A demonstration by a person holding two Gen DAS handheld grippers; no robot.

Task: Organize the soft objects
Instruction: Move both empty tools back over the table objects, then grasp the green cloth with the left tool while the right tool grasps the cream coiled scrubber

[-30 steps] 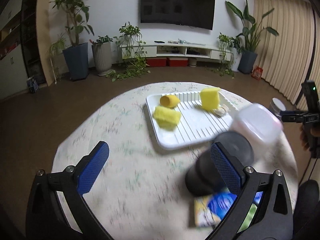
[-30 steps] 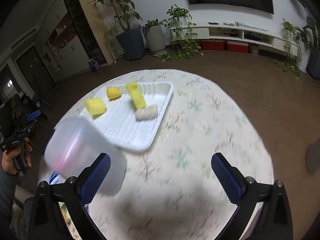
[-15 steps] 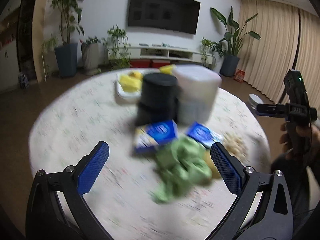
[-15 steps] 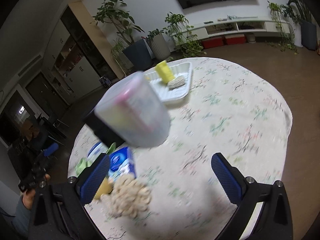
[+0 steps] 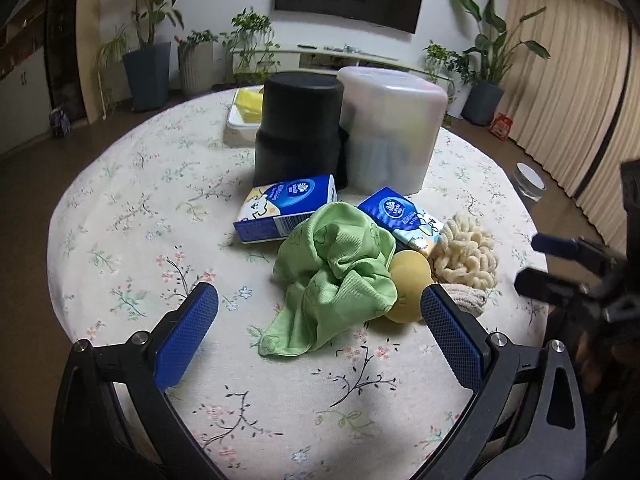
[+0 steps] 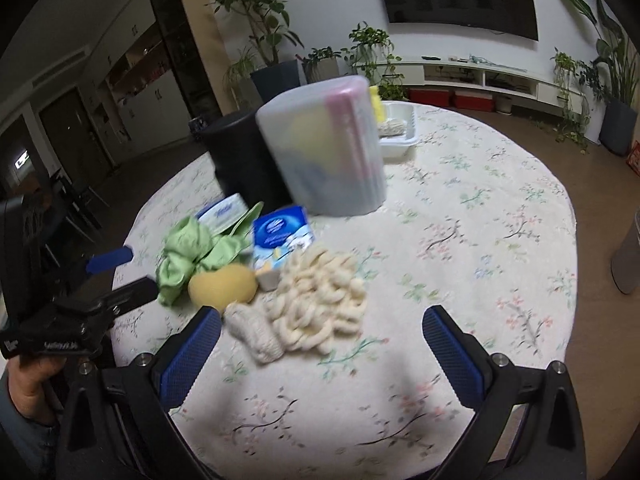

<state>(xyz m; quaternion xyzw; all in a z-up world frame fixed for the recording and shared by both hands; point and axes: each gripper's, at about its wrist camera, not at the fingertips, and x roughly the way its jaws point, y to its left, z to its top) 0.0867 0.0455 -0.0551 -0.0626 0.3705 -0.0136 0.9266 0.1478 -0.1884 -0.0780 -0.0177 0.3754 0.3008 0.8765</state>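
Left tool (image 5: pixel 318 322): spread wide, nothing between its blue pads; hovers low over the near edge of the desk (image 5: pixel 120 200), facing the pile.
Right tool (image 6: pixel 322 346): also wide apart and empty; the cream items lie just ahead of its left pad.
Unsorted pile, near middle of desk: green cloth (image 5: pixel 336 268), crumpled; yellow sponge ball (image 5: pixel 408 284) touching it; cream chenille mitt (image 6: pixel 316 296); knitted cream piece (image 6: pixel 256 330) beside it; two blue tissue packs (image 5: pixel 286 206) behind.
Containers: black bin (image 5: pixel 298 128) and translucent bin (image 5: pixel 390 128), side by side just behind the pile; contents blurred, cannot tell.
White tray (image 6: pixel 398 132): far side, holding yellow sponges and a pale piece.
Progress, as judged: tray appears loaded; the pile is untouched, so most sorting is left.
Next, likely: either tool lowers onto the nearest soft item.
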